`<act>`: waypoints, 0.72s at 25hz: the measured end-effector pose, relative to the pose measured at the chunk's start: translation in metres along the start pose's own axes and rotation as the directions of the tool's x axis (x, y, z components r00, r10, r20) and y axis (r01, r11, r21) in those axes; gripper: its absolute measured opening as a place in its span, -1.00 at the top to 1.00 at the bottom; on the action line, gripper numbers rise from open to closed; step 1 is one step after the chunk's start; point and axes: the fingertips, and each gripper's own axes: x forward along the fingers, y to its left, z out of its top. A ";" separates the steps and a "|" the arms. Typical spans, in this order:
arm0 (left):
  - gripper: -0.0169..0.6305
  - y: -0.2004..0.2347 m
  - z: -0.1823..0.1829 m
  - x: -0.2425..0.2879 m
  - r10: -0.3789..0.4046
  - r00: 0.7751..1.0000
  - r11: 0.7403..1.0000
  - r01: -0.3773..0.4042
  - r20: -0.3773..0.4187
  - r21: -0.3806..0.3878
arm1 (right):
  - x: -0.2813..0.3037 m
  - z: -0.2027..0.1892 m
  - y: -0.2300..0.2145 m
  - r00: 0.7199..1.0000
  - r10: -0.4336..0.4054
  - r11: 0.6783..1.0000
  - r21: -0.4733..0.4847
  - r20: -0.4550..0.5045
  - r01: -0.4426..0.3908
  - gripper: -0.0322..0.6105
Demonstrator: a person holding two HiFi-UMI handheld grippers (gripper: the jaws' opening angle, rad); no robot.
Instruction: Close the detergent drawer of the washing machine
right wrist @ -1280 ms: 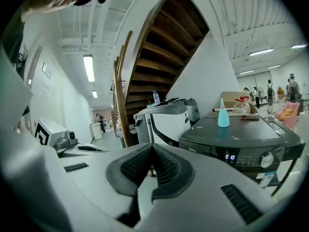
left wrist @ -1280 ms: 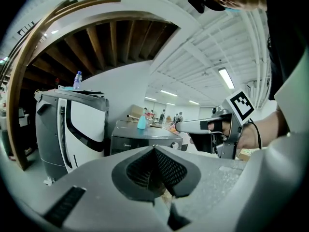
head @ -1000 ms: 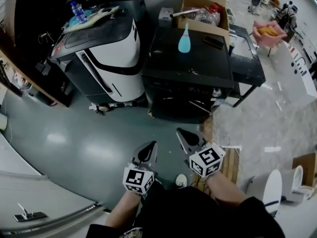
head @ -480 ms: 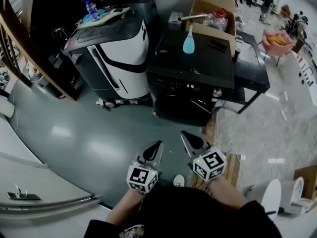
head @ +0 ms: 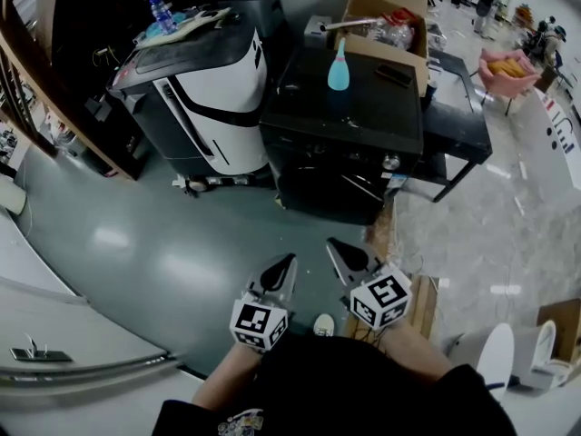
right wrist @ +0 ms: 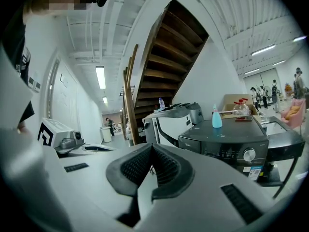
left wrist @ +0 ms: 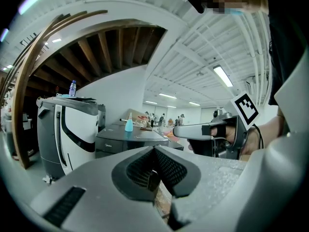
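The black front-loading washing machine stands across the grey floor ahead of me, with a blue bottle on its lid. In the right gripper view its control panel shows a round knob; the drawer end of the panel looks flush, though I cannot tell for sure. My left gripper and right gripper are held side by side, well short of the machine. Both are shut and hold nothing. The left gripper's pads meet, and so do the right gripper's.
A white and black appliance stands left of the washer, with a water bottle on top. Behind are a cardboard box and a pink chair; a black side table is to the right. A wooden staircase rises at the left.
Both grippers have moved a little forward across the floor toward the washing machine, still side by side and shut. The head view has shifted slightly.
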 end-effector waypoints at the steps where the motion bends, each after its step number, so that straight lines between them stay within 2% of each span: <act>1: 0.94 -0.001 0.000 0.002 -0.002 1.000 1.000 0.002 -0.004 0.000 | -0.001 -0.001 -0.002 1.000 0.000 1.000 0.000 0.002 0.000 0.91; 18: 0.94 -0.012 0.007 0.009 -0.019 1.000 0.999 0.020 -0.013 0.027 | -0.010 0.001 -0.010 1.000 -0.010 1.000 0.006 0.014 0.010 0.91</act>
